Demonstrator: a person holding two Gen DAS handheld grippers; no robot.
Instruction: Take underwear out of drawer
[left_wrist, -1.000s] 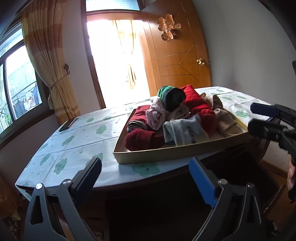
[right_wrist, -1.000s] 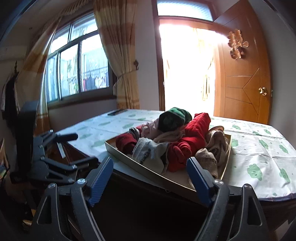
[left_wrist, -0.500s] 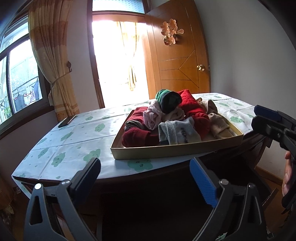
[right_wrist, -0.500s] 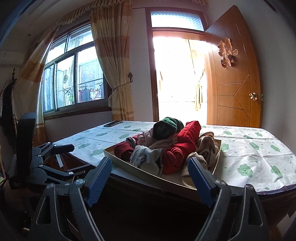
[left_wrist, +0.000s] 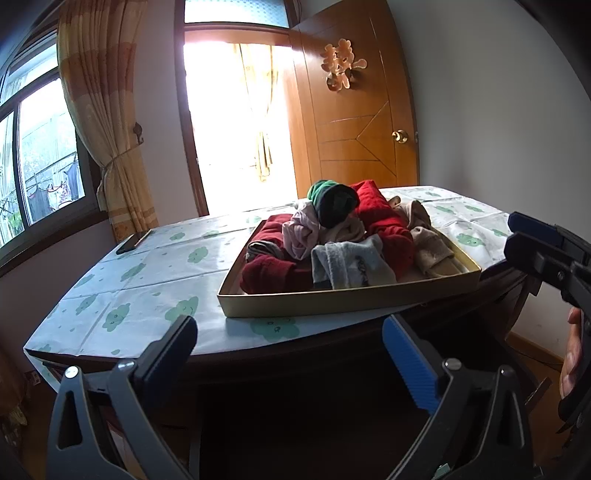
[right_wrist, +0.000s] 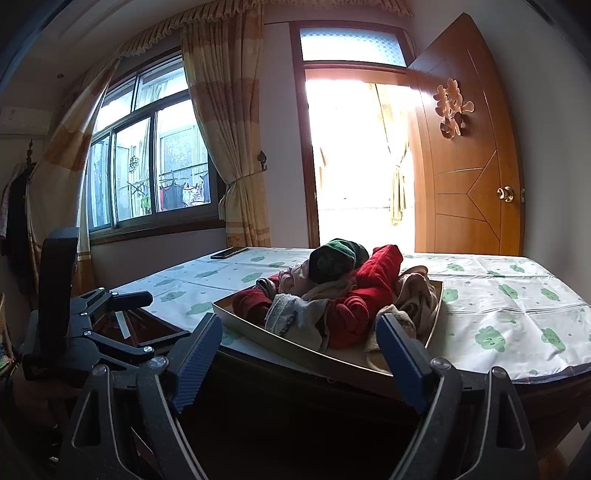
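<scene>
1. Left wrist view: the left gripper hangs in front of the near edge of the table, its two blue-padded fingers spread wide with nothing between them.
2. The wooden table under a white cloth printed with green clouds carries a shallow tan cardboard drawer tray at its near right edge.
3. In the tray lies a heap of rolled underwear and socks: a dark red roll at the near left, a grey sock bundle at the near middle, a pink piece behind it, a green-and-black roll on top, a bright red piece to the right and beige pieces at the far right.
4. A dark flat phone lies at the far left edge of the table.
5. At the right edge of this view the right gripper reaches in, well apart from the tray, with part of a hand behind it.
6. Right wrist view: the right gripper hovers before the near corner of the tray, released, its blue-ribbed fingers wide apart and empty.
7. The heap sits in the tray just beyond the fingers, untouched.
8. The left gripper shows low at the left, beside the table's near left edge.
9. Behind the table stand an orange wooden door, a bright doorway, and a window with yellow curtains.
</scene>
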